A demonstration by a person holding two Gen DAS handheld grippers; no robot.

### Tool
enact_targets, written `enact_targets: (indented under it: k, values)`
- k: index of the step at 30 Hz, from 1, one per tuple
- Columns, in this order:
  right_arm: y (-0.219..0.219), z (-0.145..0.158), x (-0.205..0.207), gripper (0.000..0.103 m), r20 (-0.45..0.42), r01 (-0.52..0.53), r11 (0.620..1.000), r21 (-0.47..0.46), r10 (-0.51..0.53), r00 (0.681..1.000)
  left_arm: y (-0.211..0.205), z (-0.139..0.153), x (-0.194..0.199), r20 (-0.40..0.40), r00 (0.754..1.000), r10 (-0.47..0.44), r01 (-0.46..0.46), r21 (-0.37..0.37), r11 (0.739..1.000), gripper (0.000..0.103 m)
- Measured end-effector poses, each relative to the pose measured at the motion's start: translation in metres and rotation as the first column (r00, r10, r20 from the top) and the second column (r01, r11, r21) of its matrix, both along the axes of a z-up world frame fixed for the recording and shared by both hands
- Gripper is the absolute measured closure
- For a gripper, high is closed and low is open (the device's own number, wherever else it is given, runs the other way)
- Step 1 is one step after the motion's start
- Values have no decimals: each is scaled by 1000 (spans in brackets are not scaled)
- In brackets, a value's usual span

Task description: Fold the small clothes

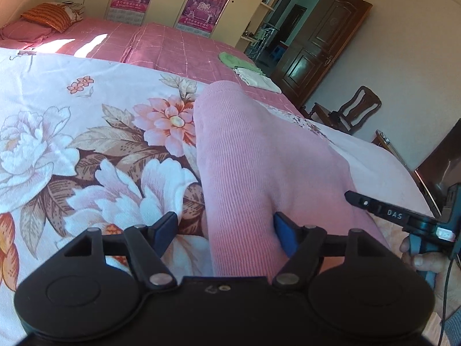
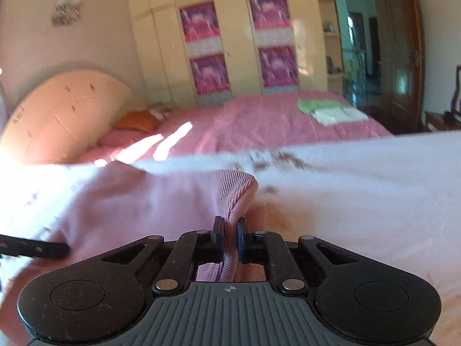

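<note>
Pinching the pink garment (image 2: 233, 190), the right gripper (image 2: 229, 240) clamps its bunched edge.

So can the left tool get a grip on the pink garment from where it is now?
Probably yes. The left tool is open with the pink garment already lying between its fingers, nothing in the way. The right tool pinches another part, off to the side.

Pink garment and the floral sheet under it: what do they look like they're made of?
The pink garment looks like a soft rib-knit fabric, matte; fine parallel ribs run along it and it bunches thickly where the right tool pinches it. The fibre cannot be told. The floral sheet looks like a thin woven cloth, smooth and flat, with printed flowers and no visible knit texture, possibly cotton.
</note>
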State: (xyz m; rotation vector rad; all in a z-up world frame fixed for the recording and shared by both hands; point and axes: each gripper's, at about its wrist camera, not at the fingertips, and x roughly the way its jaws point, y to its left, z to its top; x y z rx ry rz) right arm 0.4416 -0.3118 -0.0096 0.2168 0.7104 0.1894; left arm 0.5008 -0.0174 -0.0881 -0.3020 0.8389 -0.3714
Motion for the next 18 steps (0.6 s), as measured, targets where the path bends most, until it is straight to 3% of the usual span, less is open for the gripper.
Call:
enact_targets:
  k: [2,4,7,10,15,17,18]
  values:
    - [-10,1,-3,94,-17,39,995,91,-38,999,-2,5,-1,-7,1000,-4,4,23,1000,31]
    - [-15,13,-17,91,1,80,990,119,-81,997,1,14,-8,13,1000,-17,17,26,1000,34]
    - [-27,33,-55,69,48,71,978,196,-82,995,13,23,-31,51,999,-13,12,10,1000,34]
    - [-30,42,-88,69,16,24,968,249,-29,999,28,22,-55,42,999,6,-4,-35,999,34]
    - [-12,37,-122,69,-57,-35,976,217,49,997,30,8,-74,19,1000,23,-22,-42,999,30]
    - [-1,34,-126,88,-58,-42,988,146,51,997,31,6,-71,4,999,32,-32,-52,998,30]
    - [1,35,-129,89,-46,-46,991,126,53,998,30,7,-70,0,999,34,-34,-47,998,30]
